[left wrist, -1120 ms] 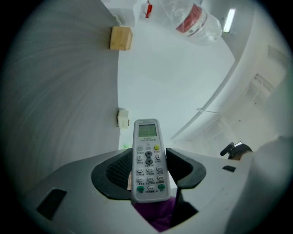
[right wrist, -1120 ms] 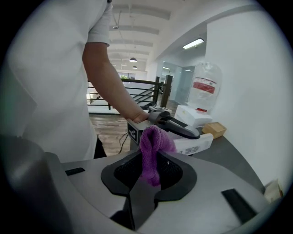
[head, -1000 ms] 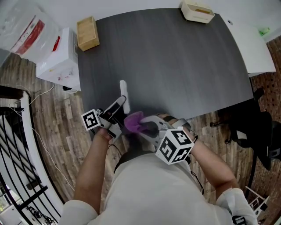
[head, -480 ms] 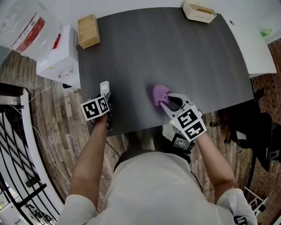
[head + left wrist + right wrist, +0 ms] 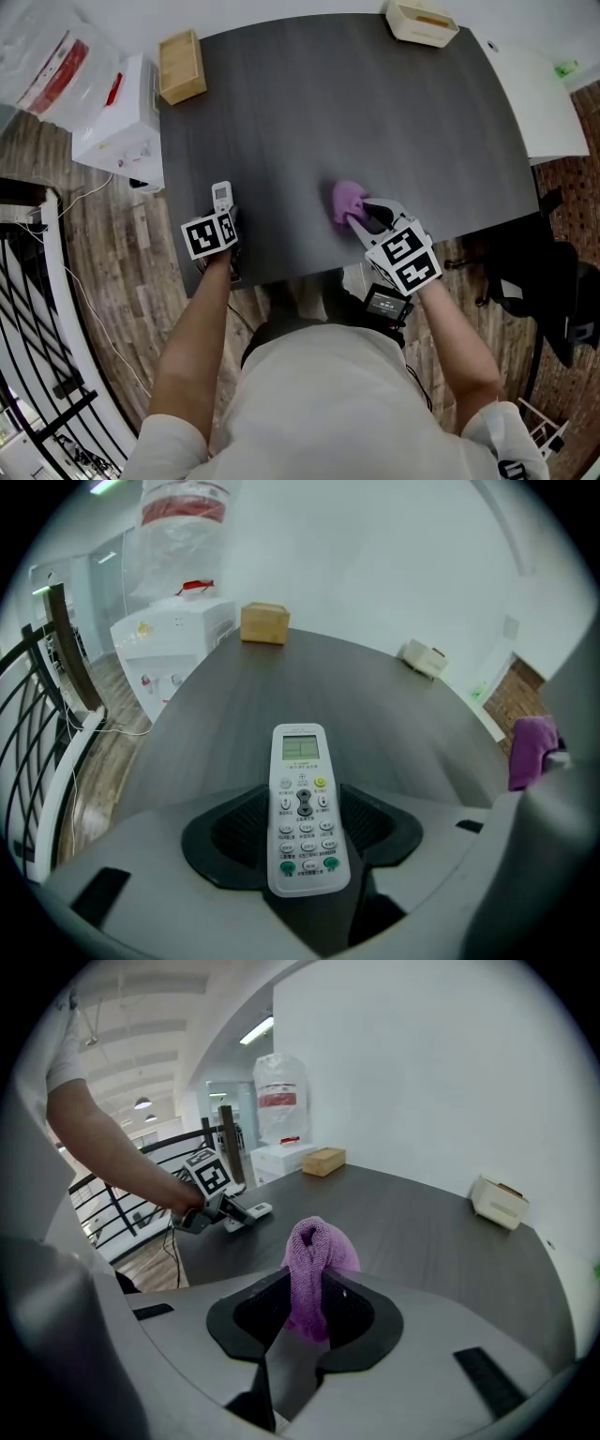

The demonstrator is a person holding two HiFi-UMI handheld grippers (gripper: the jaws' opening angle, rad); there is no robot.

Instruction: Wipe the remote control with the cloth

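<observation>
With the left gripper (image 5: 302, 834) clamped on the remote control (image 5: 301, 785) and the right gripper (image 5: 307, 1314) pinching the cloth (image 5: 315, 1255), stroke the cloth lightly along the remote control.

White remote (image 5: 302, 808) — keypad up, purple cloth (image 5: 314, 1269) — bunched

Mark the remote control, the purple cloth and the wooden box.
remote control (image 5: 302, 803), left gripper view, on the middle of its keypad.
purple cloth (image 5: 317, 1251), right gripper view, on its bunched upper part.
wooden box (image 5: 181, 66), head view, on the middle of its top.
</observation>
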